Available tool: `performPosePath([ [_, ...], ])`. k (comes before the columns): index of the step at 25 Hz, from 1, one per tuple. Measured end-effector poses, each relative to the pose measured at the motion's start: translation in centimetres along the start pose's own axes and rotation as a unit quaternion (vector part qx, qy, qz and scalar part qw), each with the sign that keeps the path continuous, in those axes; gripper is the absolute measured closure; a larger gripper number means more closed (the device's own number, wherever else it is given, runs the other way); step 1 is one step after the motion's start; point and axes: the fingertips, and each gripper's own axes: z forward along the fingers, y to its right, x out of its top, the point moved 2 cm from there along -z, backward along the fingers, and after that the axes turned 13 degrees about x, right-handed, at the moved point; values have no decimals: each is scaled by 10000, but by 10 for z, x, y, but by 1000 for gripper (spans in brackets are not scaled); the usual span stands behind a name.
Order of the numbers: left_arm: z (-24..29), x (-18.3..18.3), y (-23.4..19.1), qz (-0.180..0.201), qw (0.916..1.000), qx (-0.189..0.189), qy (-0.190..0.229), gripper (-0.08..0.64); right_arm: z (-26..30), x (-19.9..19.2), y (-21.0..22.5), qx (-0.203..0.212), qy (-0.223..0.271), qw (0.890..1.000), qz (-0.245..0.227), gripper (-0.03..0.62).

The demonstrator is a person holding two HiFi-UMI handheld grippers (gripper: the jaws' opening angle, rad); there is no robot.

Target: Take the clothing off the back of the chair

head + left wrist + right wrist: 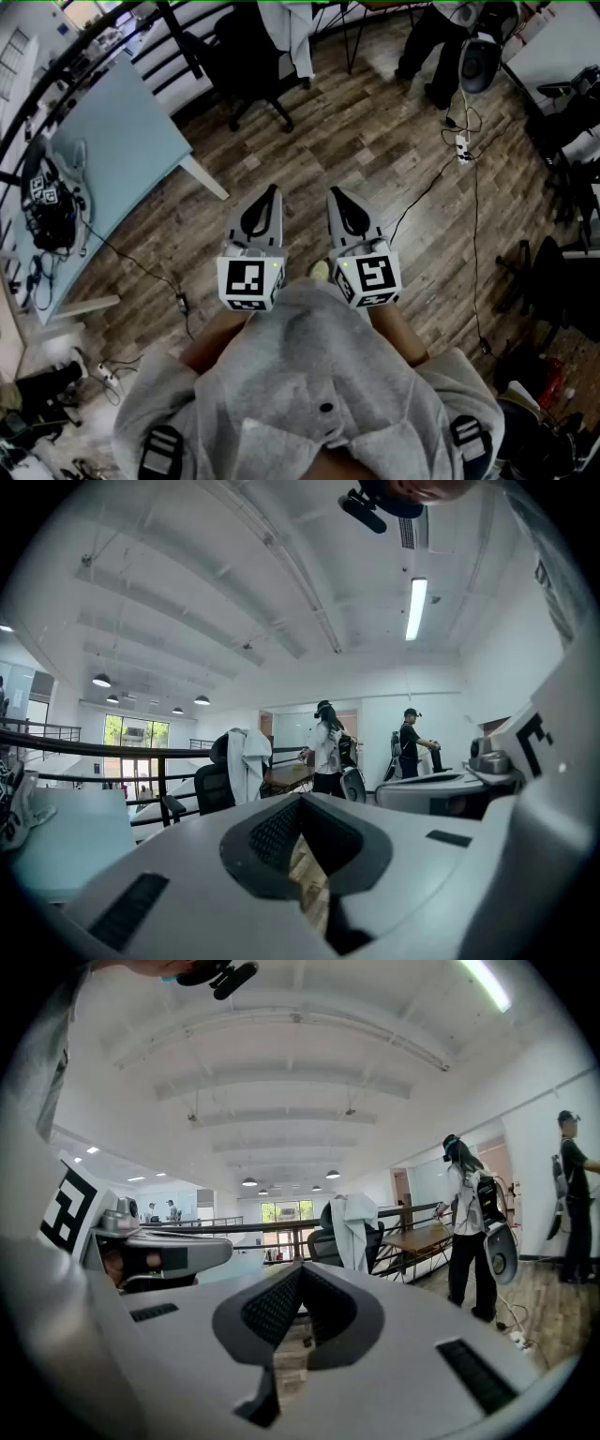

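A white garment [292, 36] hangs over the back of a black office chair [246, 67] at the far end of the wood floor. The left gripper view shows the same garment [247, 759] small and distant, and the right gripper view has that garment [354, 1226] just as far off. My left gripper [274, 191] and right gripper [335, 192] are held side by side close to my body, pointing toward the chair. Both are shut with nothing between their jaws, as the left gripper [300, 801] and right gripper [300, 1267] show in their own views.
A light blue table [117, 155] stands at the left with black gear on it. Cables and a power strip [461, 142] lie on the floor to the right. A person [441, 37] stands at the back right, near a wooden desk [422, 1238]. Dark chairs [562, 272] line the right edge.
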Motion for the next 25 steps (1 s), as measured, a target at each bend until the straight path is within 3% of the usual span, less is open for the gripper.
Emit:
performPosePath([
  [6, 5, -2, 16, 33, 9999, -141, -8, 549, -7, -1, 12, -51, 37, 10000, -33, 584],
  [12, 13, 3, 30, 164, 9999, -38, -30, 549, -16, 0, 32, -17, 84, 9999, 144, 584],
  [22, 42, 13, 47, 194, 9973, 686, -166, 549, -23, 10, 86, -527, 94, 9982, 283, 583],
  [25, 50, 22, 47, 196, 9957, 902, -79, 549, -21, 20, 94, -402, 194, 9987, 240, 583],
])
